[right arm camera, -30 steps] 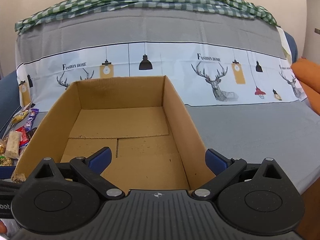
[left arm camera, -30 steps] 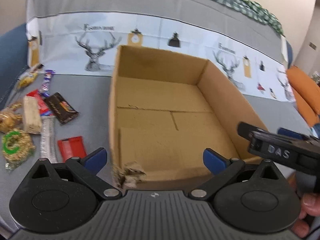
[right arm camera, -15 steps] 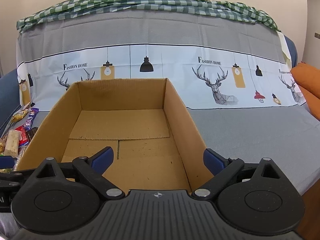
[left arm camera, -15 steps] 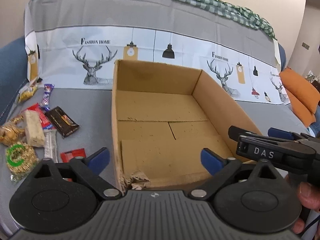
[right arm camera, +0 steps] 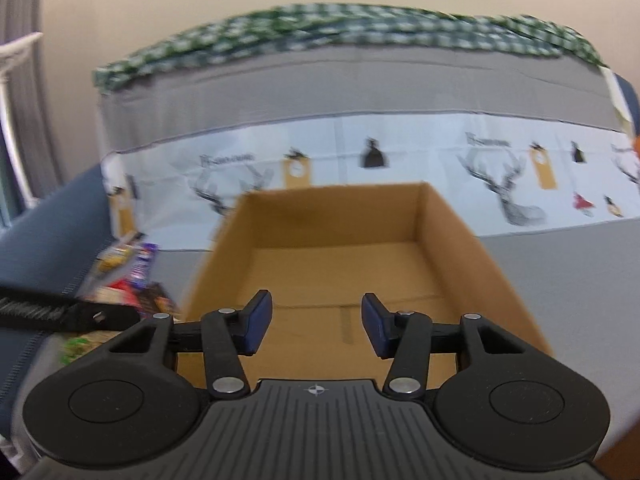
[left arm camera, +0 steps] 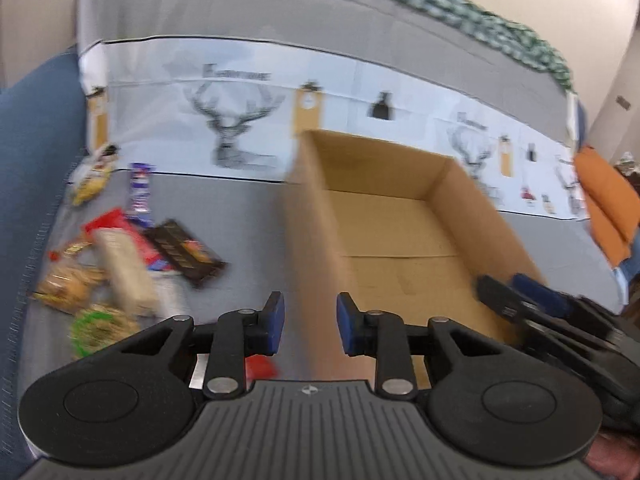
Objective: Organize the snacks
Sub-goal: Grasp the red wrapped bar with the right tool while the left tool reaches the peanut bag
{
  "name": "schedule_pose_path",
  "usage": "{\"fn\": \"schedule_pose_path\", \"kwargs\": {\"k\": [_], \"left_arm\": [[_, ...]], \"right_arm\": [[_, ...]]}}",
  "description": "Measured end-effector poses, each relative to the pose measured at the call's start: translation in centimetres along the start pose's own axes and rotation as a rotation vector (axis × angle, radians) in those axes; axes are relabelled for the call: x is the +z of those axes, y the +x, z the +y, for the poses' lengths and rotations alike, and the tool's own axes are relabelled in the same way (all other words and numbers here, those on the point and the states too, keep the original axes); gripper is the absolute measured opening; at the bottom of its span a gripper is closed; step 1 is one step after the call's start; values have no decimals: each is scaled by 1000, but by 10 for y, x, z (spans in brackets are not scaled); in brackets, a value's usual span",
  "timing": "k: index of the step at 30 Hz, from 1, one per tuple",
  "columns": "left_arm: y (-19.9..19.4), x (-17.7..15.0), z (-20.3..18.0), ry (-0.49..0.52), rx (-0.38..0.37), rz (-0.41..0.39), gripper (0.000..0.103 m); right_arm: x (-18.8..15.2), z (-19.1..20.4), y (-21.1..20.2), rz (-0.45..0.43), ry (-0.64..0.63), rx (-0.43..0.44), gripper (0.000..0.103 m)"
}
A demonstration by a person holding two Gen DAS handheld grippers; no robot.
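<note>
Both claws hang above the sofa seat, nothing in either. The left gripper (left arm camera: 310, 328) has just been narrowing its jaws – now a modest gap, empty, pads pressing nothing. The right gripper (right arm camera: 316, 328) has likewise been closing, gap a bit wider, also empty. The snacks (left arm camera: 132, 256) lie in a loose heap ahead and to the left of the left claw, well apart from its tips; a dark chocolate bar (left arm camera: 184, 252) sits nearest on the heap's box side, and a small red packet (left arm camera: 260, 366) peeks out just under the left finger. The cardboard box (left arm camera: 400, 216) is ahead and right of the left claw, straight ahead of the right one, and bare inside, so the sorting looks hardly begun. Likely step: reach for a first snack. To do it well I'd reopen the left jaws before descending, swing left over the heap, pick an outlying piece such as the chocolate bar rather than dig into the overlap, and pinch across its narrow side – flat wrappers slip. Views are motion-blurred, so labels can't be read.
</note>
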State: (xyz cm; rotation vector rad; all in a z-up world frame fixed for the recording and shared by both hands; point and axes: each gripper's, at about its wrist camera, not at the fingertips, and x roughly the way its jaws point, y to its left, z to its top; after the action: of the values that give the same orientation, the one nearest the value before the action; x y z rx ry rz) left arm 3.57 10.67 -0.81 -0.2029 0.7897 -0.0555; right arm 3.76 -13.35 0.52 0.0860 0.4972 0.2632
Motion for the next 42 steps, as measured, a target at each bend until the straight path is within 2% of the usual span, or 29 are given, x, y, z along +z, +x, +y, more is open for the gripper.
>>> {"fn": "schedule_pose_path", "kwargs": {"k": [4, 6, 7, 9, 11, 15, 20, 30, 34, 38, 41, 42], "left_arm": [[11, -6, 56, -107, 23, 16, 39], [22, -13, 86, -229, 6, 102, 39], [24, -14, 98, -286, -11, 121, 43], [23, -13, 116, -368, -19, 117, 50], [22, -13, 126, -408, 7, 119, 60], [26, -18, 149, -496, 58, 152, 68], [31, -22, 168, -545, 139, 168, 82], [56, -24, 182, -598, 232, 243, 89], [71, -23, 177, -574, 262, 280, 98], [84, -23, 169, -516, 299, 322, 98], [90, -24, 166, -504, 307, 340, 98], [92, -24, 165, -497, 313, 342, 98]], "right_arm": [[-1, 38, 3, -1, -49, 79, 52], [-4, 54, 6, 7, -69, 115, 52], [-7, 64, 7, 10, -86, 136, 52], [-12, 82, 12, 22, -118, 166, 52], [-21, 100, 15, 22, -158, 198, 52], [-36, 133, 28, 46, -234, 234, 52], [-60, 157, 58, 119, -302, 212, 52], [-96, 173, 107, 282, -386, 118, 61], [-99, 173, 129, 326, -374, 95, 64], [-97, 169, 142, 361, -313, 103, 65], [-96, 168, 146, 376, -276, 120, 61], [-96, 167, 147, 379, -267, 128, 57]]}}
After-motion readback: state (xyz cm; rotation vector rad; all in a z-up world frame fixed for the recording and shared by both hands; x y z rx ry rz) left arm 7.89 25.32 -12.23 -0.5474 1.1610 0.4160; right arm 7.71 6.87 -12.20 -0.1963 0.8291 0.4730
